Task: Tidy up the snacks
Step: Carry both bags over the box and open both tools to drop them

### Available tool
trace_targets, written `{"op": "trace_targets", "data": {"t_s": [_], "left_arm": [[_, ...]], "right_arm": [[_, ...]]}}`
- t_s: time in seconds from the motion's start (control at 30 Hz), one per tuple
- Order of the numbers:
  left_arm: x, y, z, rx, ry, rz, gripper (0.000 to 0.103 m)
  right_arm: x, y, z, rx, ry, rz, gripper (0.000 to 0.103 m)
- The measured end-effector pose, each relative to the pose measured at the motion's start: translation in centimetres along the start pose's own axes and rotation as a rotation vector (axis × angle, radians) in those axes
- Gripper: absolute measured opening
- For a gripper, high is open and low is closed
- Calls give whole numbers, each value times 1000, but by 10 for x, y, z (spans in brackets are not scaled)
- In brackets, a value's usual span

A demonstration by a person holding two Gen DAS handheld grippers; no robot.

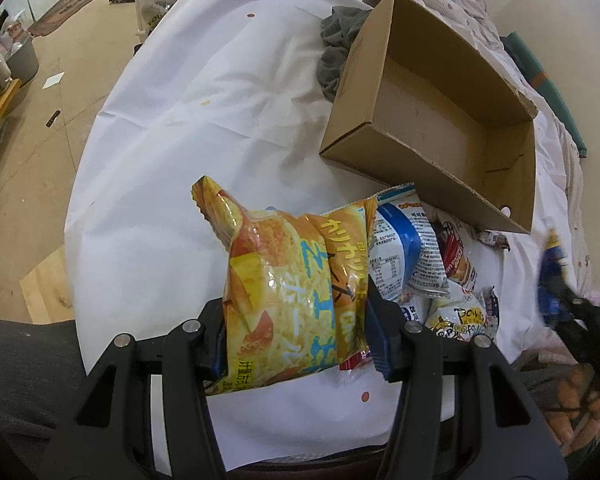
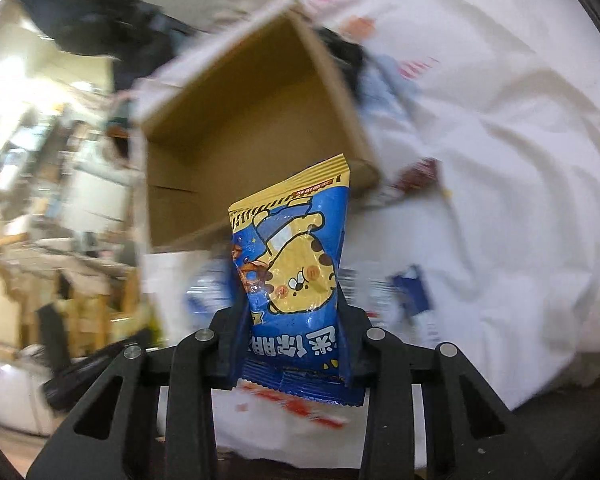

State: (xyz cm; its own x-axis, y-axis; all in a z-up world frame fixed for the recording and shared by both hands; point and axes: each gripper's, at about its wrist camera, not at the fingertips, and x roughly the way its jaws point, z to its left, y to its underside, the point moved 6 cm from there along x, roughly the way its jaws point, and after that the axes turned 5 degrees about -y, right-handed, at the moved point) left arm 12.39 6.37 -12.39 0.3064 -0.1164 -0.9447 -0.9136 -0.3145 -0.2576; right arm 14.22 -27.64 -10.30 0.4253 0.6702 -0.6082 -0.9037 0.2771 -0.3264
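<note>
Two grippers show, each closed on one snack packet. In the left wrist view the left gripper [image 1: 296,340] pinches a yellow-orange snack bag [image 1: 284,292] at bottom centre, its fingers pressed into the bag's two sides so the bag stands up between them. In the right wrist view the right gripper [image 2: 290,336] clamps a blue and yellow packet [image 2: 292,256] with a cartoon figure, held upright at lower centre; this view is blurred apart from the packet and gripper.

One cardboard box [image 1: 452,80] lies open on the white sheet [image 1: 204,120], in the upper right of the left view, and nothing shows inside it. The same box [image 2: 236,128] fills the upper centre of the right view, its open mouth just behind the blue packet's top edge.

Just right of the yellow bag, below the box's near wall, lies a pile of loose packets [image 1: 432,276]: at least four can be made out, mostly white and blue, overlapping one another; an exact count is not possible. One grey cloth [image 1: 340,48] is bunched against the box's upper left side.

The sheet's left half, at centre left, is bare and wrinkled up to its curved edge, beyond which lies brown floor [image 1: 40,100]. At the right edge, the other gripper appears as a dark blur.
</note>
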Motion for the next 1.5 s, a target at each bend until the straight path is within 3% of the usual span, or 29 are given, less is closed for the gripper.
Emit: {"op": "trace_targets", "data": {"t_s": [0.1, 0.43, 0.9, 1.23, 1.5], "left_arm": [[-3, -2, -1, 10, -7, -23, 50], [-25, -15, -19, 98, -37, -127, 50], [-63, -105, -94, 258, 1, -249, 50], [-40, -141, -137, 350, -14, -305, 50], [6, -137, -144, 393, -22, -271, 50]], "right_arm": [[-5, -7, 17, -28, -62, -40, 37], [-2, -13, 21, -34, -52, -55, 37], [12, -66, 38, -148, 62, -92, 37], [44, -112, 36, -190, 105, -77, 37], [74, -107, 10, -186, 171, -38, 37]]}}
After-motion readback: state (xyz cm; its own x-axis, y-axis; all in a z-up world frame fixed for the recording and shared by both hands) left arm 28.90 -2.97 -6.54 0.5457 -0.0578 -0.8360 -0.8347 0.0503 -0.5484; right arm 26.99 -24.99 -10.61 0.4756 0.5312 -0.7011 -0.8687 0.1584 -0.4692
